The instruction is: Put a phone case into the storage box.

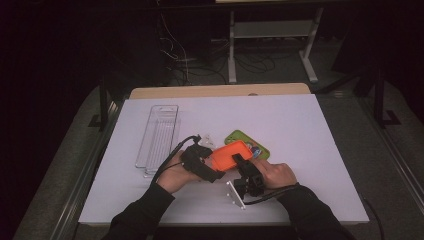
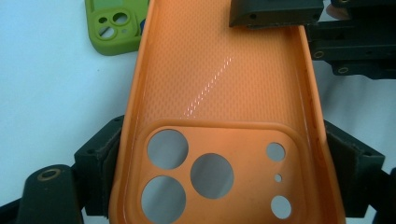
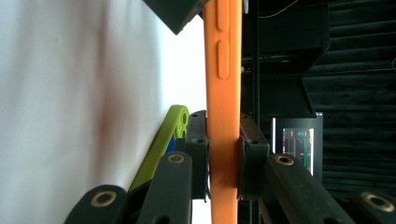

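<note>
Orange case (image 1: 227,154) lifted off bench (image 1: 310,150), left gripper (image 1: 210,162) and right gripper (image 1: 243,165) both clamped on it. Green case (image 1: 248,144) untouched, clear tray (image 1: 159,140) unfilled.

Your two tools meet near the front middle of the counter (image 1: 300,130). The left tool (image 1: 212,167) comes in from the left, the right tool (image 1: 242,165) from the right, with one phone case (image 1: 229,154) held between them, above the counter surface. Left tool's jaws sit on the case's two long sides at its camera-hole end; right tool's jaws sit on its two faces at the other end. A second phone case (image 1: 245,141) lies flat on the counter just behind the held one, partly under it. A tray (image 1: 159,140) lies well to your left, running front to back. A small stand (image 1: 235,194) sits at the front, just beside your right tool.
</note>
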Action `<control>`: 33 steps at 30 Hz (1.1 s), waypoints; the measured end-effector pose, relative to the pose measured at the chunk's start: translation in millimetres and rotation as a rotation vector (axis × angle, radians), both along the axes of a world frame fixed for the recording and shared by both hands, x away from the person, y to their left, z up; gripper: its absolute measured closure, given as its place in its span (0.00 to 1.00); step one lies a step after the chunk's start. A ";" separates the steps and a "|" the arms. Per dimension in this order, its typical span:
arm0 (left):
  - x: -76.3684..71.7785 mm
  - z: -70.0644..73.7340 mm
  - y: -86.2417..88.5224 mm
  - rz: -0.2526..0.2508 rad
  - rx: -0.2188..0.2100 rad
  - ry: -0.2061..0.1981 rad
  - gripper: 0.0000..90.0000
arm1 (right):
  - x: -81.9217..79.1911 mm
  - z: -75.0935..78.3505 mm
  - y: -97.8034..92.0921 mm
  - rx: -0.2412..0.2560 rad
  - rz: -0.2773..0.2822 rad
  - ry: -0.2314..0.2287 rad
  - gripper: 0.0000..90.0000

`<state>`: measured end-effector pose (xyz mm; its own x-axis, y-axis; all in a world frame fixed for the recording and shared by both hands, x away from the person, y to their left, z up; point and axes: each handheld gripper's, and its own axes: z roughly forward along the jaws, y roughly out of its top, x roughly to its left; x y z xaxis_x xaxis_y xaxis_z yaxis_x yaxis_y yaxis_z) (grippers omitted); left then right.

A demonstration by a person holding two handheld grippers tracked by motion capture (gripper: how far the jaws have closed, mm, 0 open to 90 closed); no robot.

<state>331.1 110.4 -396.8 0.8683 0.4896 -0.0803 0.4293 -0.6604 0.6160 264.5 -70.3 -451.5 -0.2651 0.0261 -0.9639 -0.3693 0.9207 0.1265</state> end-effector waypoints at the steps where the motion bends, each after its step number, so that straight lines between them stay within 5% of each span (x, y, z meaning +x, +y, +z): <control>1: 0.9 0.9 1.2 -0.021 0.026 -0.012 0.17 | -0.8 -0.6 0.2 0.000 -0.007 0.004 0.86; 5: 1.0 0.4 1.0 -0.022 0.025 -0.012 0.17 | -0.9 -1.9 1.2 -0.010 -0.012 0.030 0.87; 17: 2.0 6.4 10.5 0.033 -0.077 -0.037 0.04 | 5.2 4.7 -8.5 0.018 -0.043 0.037 0.87; 22: 4.4 8.7 17.2 0.016 -0.067 -0.033 0.00 | 9.2 8.8 -15.9 0.016 -0.076 0.057 0.87; 25: 5.1 9.2 19.7 0.026 -0.070 -0.033 0.00 | 11.9 13.3 -21.3 0.044 -0.099 0.059 0.87; 30: 5.5 7.8 19.9 0.044 -0.082 -0.036 0.00 | 17.8 17.8 -29.1 0.119 -0.120 0.132 0.87; 33: 4.8 7.4 19.5 0.057 -0.090 -0.041 0.00 | 20.9 20.0 -33.2 0.212 -0.150 0.222 0.87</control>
